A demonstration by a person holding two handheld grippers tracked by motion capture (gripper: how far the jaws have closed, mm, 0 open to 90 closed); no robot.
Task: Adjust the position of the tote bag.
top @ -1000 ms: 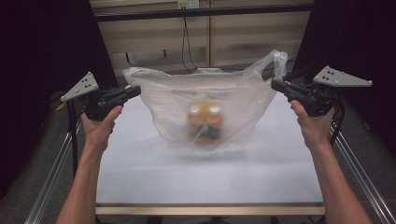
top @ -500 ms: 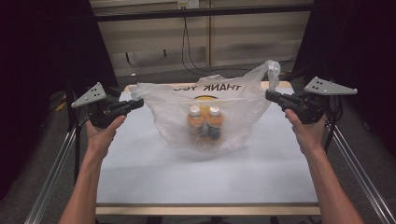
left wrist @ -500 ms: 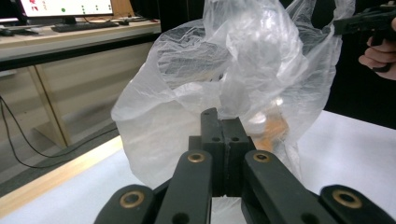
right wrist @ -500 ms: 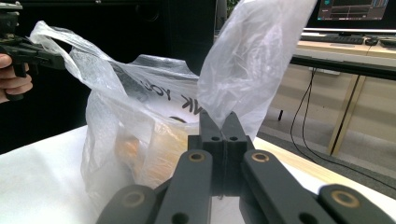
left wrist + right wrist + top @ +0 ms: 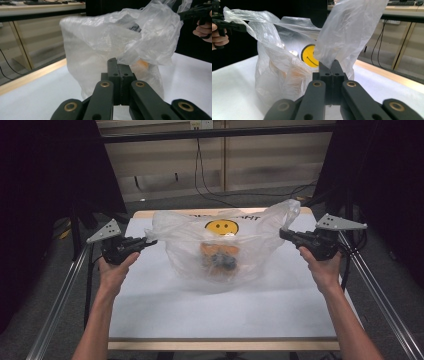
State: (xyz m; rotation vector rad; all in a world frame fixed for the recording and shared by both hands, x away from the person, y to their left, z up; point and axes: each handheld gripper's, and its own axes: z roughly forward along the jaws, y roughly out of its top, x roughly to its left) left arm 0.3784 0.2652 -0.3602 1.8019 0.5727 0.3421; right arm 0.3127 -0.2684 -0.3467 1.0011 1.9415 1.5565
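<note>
A clear plastic bag point(image 5: 220, 250) with a yellow smiley face point(image 5: 222, 226) stands on the white table point(image 5: 220, 310), its bottom resting on the surface. Inside it lie orange bottles point(image 5: 218, 260), blurred through the film. My left gripper point(image 5: 151, 241) is shut on the bag's left handle; in the left gripper view the jaws point(image 5: 119, 66) pinch the film. At the other side my right gripper point(image 5: 283, 233) is shut on the right handle point(image 5: 347, 30), which rises above the closed jaws point(image 5: 331, 65). The bag's mouth is stretched between the two grippers.
Metal rails point(image 5: 60, 305) run along both sides of the table. A wooden edge point(image 5: 220, 345) borders its front. Cables point(image 5: 200, 175) hang behind the table in front of a pale wall. Dark curtains stand at left and right.
Both grippers have come down with the bag. The bag has sunk onto the table and its smiley face now faces upward toward the camera.
</note>
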